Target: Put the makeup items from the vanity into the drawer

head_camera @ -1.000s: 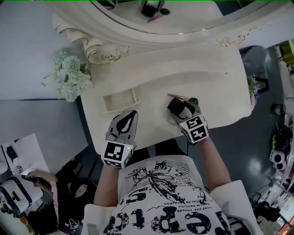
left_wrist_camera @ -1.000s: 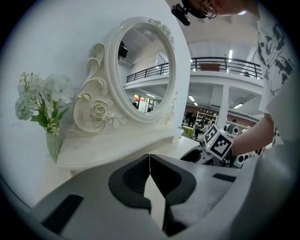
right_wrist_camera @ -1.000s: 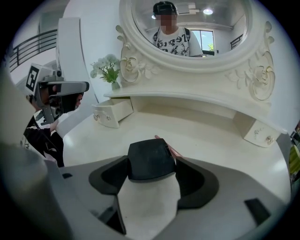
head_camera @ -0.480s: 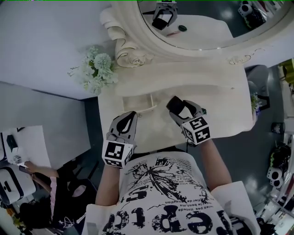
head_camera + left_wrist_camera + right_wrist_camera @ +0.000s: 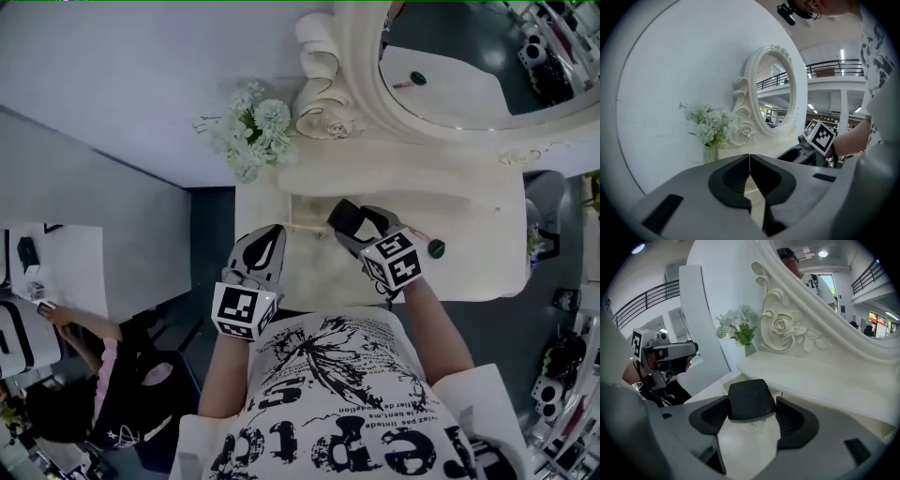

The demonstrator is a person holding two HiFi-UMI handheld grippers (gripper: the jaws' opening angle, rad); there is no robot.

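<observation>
My right gripper [image 5: 349, 223] is shut on a flat black makeup case [image 5: 341, 217], held over the cream vanity top [image 5: 478, 272] just right of the small open drawer [image 5: 307, 212]. The right gripper view shows the black case [image 5: 749, 401] clamped between the jaws of that gripper [image 5: 750, 414]. A thin pink stick [image 5: 418, 234] and a dark green round item [image 5: 435, 248] lie on the vanity behind the right gripper. My left gripper [image 5: 271, 234] hovers at the vanity's front left edge, shut and holding nothing; its jaws [image 5: 750, 164] meet along a thin line.
An oval mirror [image 5: 469, 56] in a carved cream frame stands at the back. A vase of white flowers [image 5: 251, 139] sits at the vanity's back left corner. A person sits at a desk at lower left [image 5: 84, 337]. Dark floor lies left of the vanity.
The right gripper has carried the black case leftward to beside the drawer, leaving the pink stick and green item uncovered. The left gripper has kept its place at the front edge.
</observation>
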